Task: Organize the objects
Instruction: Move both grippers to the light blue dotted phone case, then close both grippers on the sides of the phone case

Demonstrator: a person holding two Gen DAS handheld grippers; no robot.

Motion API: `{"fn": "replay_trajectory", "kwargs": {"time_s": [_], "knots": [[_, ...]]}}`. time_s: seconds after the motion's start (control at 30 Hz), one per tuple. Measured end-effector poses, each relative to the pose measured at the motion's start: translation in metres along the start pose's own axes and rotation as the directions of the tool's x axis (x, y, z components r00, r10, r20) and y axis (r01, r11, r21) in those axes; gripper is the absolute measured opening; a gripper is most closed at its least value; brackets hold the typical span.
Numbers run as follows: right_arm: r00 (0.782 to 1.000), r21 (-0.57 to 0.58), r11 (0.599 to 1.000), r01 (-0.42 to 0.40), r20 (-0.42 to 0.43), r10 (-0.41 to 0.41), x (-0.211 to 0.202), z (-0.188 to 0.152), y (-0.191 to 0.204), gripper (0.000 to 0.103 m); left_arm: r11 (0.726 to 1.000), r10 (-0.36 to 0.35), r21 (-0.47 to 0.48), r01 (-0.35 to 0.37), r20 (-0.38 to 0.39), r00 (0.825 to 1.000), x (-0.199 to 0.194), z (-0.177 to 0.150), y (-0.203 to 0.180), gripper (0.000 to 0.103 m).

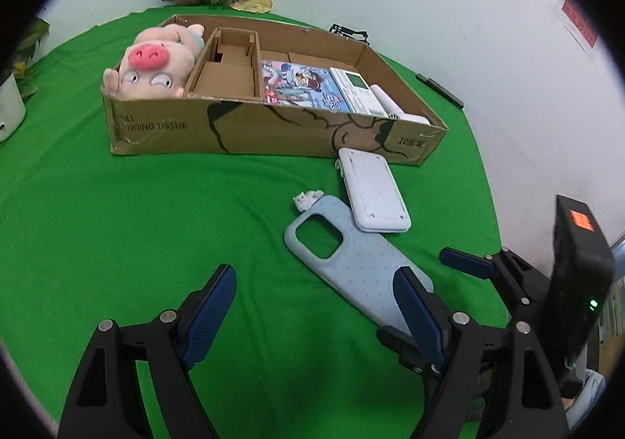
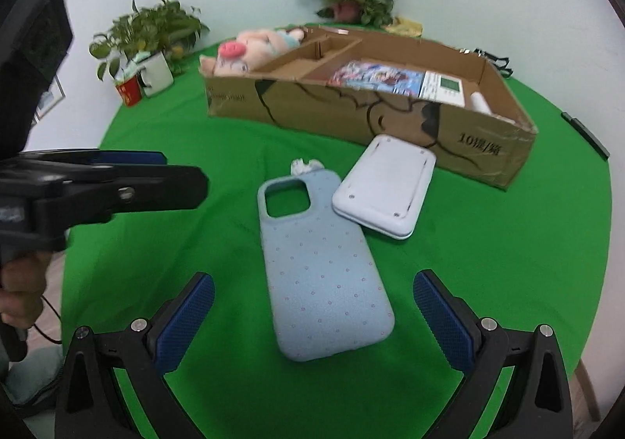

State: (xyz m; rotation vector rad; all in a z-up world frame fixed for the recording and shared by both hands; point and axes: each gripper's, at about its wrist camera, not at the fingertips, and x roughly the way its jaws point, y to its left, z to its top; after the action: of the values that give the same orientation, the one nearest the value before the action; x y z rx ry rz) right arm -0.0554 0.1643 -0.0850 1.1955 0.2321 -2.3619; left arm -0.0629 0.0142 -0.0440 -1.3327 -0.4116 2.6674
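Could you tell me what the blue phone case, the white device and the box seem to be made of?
Phone case: probably soft silicone, matte, with small pink dots. White device: hard plastic, smooth with a slight sheen, with screw holes and moulded edges. Box: brown corrugated cardboard, printed, with worn corners.

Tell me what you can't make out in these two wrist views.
- Phone case: left wrist view, near end hidden behind a finger of the left gripper.
- White device: lies face down, front unseen in both views.
- Cardboard box: right wrist view, printed text too blurred to read.
- Right gripper: open, nothing hidden between its fingers.
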Motion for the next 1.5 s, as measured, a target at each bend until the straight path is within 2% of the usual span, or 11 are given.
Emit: {"fn": "replay_trajectory", "kwargs": {"time_s": [0.17,0.33,0.5,0.57,0.63,0.77,0.97,1.17,1.27,1.37,1.5], "knots": [[0.996,0.038,0.999,-0.033,-0.076,0.036,0.017,-0.003,-0.002,0.093,1.000,-0.012,-0.020,0.012,-0.025,1.000,0.005,-0.005,0.010,0.082],[0.992,0.028,0.994,-0.106,-0.062,0.108,0.009,-0.004,0.021,0.084,0.998,-0.054,-0.035,0.052,-0.065,0.996,0.014,-0.007,0.018,0.081],[1.000,-0.006,1.000,-0.002,-0.013,0.002,0.008,0.001,0.015,0.087,0.993,-0.105,-0.063,0.099,-0.091,0.990,0.022,-0.008,0.023,0.081],[1.000,-0.015,1.000,0.025,-0.018,-0.025,0.013,0.005,0.003,0.094,0.992,-0.116,-0.065,0.110,-0.089,0.989,0.024,-0.008,0.021,0.081],[0.999,-0.022,0.999,0.025,-0.047,-0.026,0.023,0.008,-0.009,0.095,0.991,-0.123,-0.068,0.117,-0.094,0.988,0.026,-0.009,0.019,0.081],[0.994,-0.035,0.999,-0.041,-0.100,0.038,0.038,0.008,-0.011,0.094,0.990,-0.128,-0.075,0.121,-0.099,0.987,0.030,-0.009,0.019,0.081],[0.986,-0.036,0.989,-0.142,-0.093,0.138,0.031,0.000,0.019,0.088,0.988,-0.134,-0.087,0.126,-0.100,0.986,0.031,-0.006,0.026,0.081],[0.994,0.003,0.999,-0.054,-0.090,0.054,0.041,0.009,0.020,0.088,0.981,-0.163,-0.124,0.149,-0.115,0.980,0.036,-0.008,0.033,0.078],[0.994,-0.002,0.999,-0.039,-0.098,0.039,0.046,0.012,0.035,0.088,0.972,-0.200,-0.145,0.182,-0.118,0.973,0.039,-0.009,0.035,0.077],[0.996,-0.023,1.000,0.020,-0.092,-0.022,0.050,0.010,0.050,0.088,0.964,-0.227,-0.168,0.204,-0.126,0.966,0.043,-0.011,0.037,0.075],[0.993,-0.013,0.997,0.079,-0.084,-0.079,0.052,0.011,0.054,0.080,0.962,-0.234,-0.178,0.208,-0.137,0.963,0.046,-0.013,0.038,0.072]]}}
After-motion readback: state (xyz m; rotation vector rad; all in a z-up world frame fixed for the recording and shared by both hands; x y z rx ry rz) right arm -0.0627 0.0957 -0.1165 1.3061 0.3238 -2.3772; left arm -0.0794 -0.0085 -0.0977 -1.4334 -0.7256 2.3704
